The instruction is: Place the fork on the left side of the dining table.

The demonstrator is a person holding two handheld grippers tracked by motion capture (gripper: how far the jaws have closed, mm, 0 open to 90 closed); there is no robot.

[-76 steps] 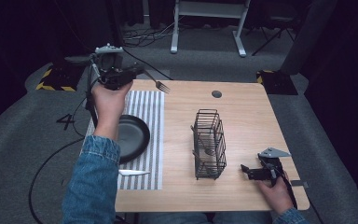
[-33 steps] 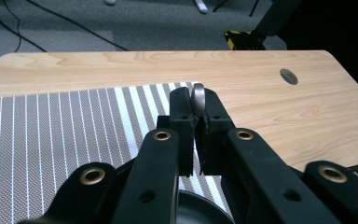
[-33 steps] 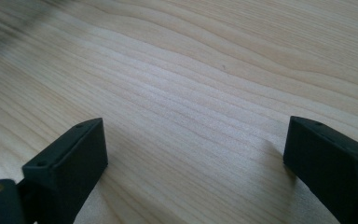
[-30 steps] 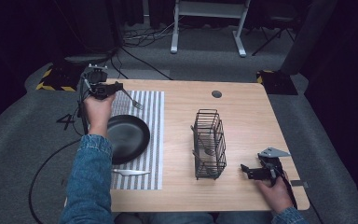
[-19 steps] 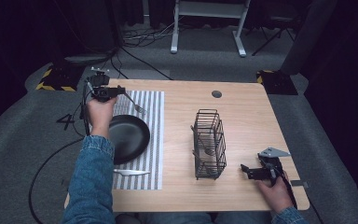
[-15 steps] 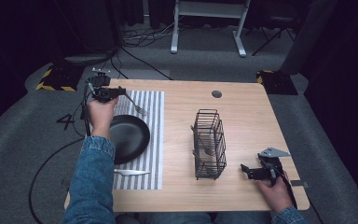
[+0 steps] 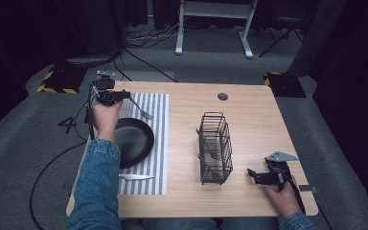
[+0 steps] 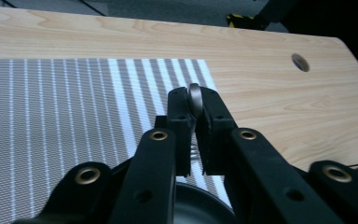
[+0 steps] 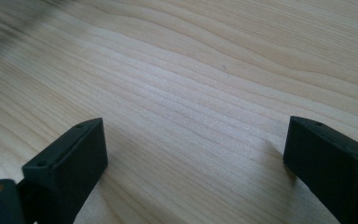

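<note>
**Fork held above the striped mat: risk of a slip**

The left gripper (image 7: 124,97) is seen over the far end of the striped mat (image 7: 146,139), its fingers (image 8: 179,116) drawn narrow on the handle end of a fork (image 8: 195,99). The jaws have just been opening slightly, with the handle between them and apparently gripped. In the high view the fork (image 7: 141,109) slopes down and to the right from the gripper, its tines just past the far rim of the black plate (image 7: 133,141). The right gripper (image 7: 258,175) rests on the table (image 7: 249,115) near the wire basket (image 7: 215,154), its fingers (image 9: 70,158) spread wide with nothing between them.

Risks noted:
- The fork is pinched only at its very end. With the grip loosening, it is judged liable to swing or drop onto the plate or mat.
- If lowered at the present slope, the tines would strike first and the fork could roll or skid out of line.

Limits of observation:
- Tines and most of the handle are hidden behind the fingers in the left gripper view.
- Whether the tines touch the mat cannot be told.
- A knife (image 7: 135,177) lies at the near end of the mat. The contents of the basket are hard to make out.
</note>
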